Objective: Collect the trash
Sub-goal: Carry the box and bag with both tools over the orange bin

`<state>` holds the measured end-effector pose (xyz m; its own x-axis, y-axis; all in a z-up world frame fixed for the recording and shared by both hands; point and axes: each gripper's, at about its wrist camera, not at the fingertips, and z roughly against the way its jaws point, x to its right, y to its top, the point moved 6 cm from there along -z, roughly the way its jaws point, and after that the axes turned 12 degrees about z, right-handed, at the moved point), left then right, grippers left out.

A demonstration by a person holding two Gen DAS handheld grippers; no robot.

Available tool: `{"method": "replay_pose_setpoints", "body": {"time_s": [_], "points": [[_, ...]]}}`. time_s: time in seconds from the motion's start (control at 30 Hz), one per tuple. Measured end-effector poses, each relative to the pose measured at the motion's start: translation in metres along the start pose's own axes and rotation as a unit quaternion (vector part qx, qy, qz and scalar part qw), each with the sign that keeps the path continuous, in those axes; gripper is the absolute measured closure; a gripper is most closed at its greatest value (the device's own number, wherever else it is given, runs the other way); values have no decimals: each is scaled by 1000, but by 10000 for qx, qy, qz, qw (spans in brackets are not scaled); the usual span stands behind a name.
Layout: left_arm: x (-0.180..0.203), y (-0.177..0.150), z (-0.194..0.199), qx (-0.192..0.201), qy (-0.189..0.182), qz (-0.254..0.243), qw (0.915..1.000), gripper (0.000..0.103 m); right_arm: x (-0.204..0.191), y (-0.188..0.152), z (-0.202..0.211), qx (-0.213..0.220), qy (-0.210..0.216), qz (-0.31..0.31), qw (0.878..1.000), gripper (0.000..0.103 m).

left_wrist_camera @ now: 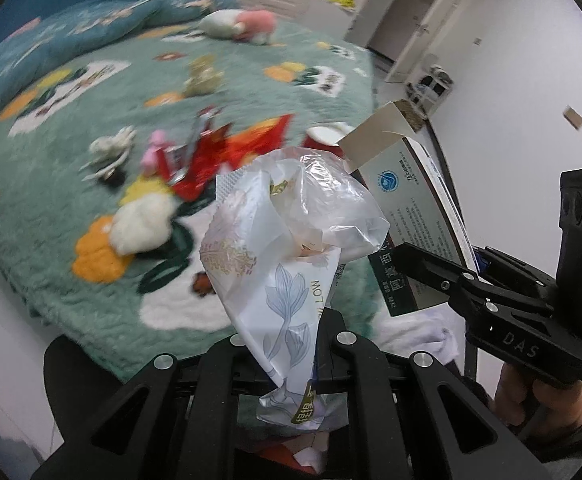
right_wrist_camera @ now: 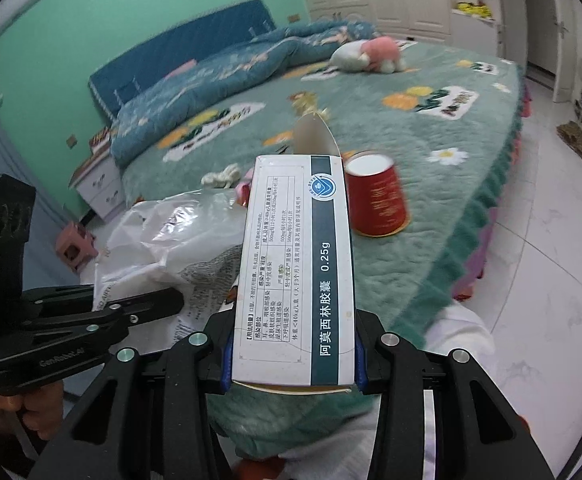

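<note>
Medicine box (right_wrist_camera: pixel 295 272): "阿莫西林胶囊 0.25g". Right gripper (left_wrist_camera: pixel 431 276) body: "DAS". Plastic bag (left_wrist_camera: pixel 287 280): "担担", partly legible.

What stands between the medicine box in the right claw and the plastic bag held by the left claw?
Nothing visible. The medicine box is clamped in the right claw, and the plastic bag, pinched by the left claw, hangs directly beside it. Whether the bag's mouth is open toward the box cannot be told.

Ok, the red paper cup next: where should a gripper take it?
The red paper cup stands mouth-up on the bed blanket. Probably come from above and pinch one side of the open rim, one finger inside, since the tapered wall could slip.
</note>
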<state>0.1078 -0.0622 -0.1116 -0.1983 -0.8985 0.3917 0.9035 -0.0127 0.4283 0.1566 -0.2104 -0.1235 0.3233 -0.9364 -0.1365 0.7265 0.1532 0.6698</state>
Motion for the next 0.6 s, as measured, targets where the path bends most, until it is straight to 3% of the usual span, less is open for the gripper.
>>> {"method": "replay_pose_setpoints", "body": {"time_s": [0.33,0.6], "points": [[100,2,-20,-82,-413,-1153,9924,91,73,-37,84,603,-760,-767,9923,61],[208,-23,-61,-538,-968,-2236,9684,91,150,-106,156,852,-1615,-1756,9674,61]]}}
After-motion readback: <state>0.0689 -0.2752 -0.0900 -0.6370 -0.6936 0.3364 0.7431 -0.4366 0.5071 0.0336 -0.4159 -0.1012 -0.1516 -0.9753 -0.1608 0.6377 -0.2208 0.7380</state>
